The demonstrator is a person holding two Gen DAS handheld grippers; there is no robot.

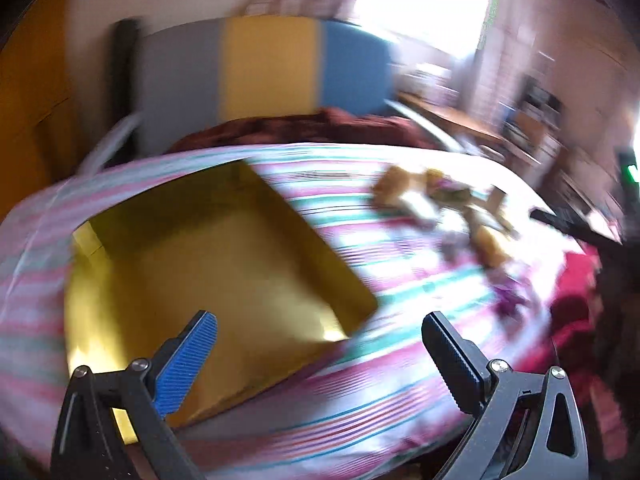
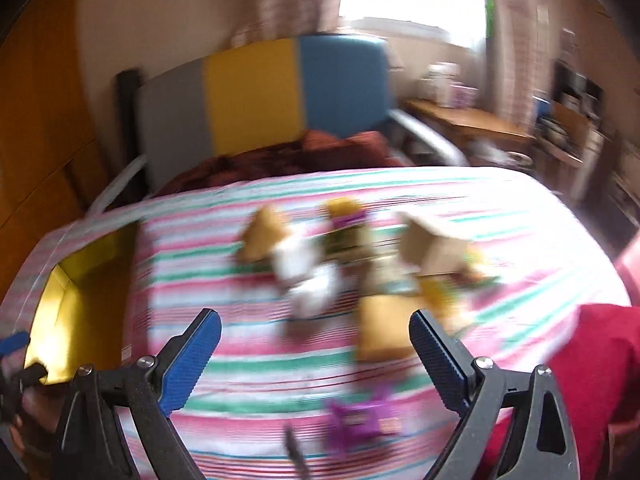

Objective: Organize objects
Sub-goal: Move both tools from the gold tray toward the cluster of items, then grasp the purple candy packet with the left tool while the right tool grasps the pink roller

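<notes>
Both views are blurred by motion. An open yellow cardboard box (image 1: 208, 264) lies on the striped bed sheet (image 1: 360, 392), right ahead of my left gripper (image 1: 320, 332), which is open and empty above the box's near corner. The box also shows at the left edge of the right wrist view (image 2: 76, 312). A heap of small packets and boxes (image 2: 352, 264) lies mid-bed, just beyond my right gripper (image 2: 316, 332), which is open and empty. A purple packet (image 2: 360, 420) lies below it. The heap also shows in the left wrist view (image 1: 448, 208).
A grey, yellow and blue headboard (image 2: 260, 96) stands behind the bed with a dark red blanket (image 2: 288, 156) at its foot. A wooden desk (image 2: 468, 120) with clutter stands at the right. A red cloth (image 2: 600, 368) lies at the bed's right edge.
</notes>
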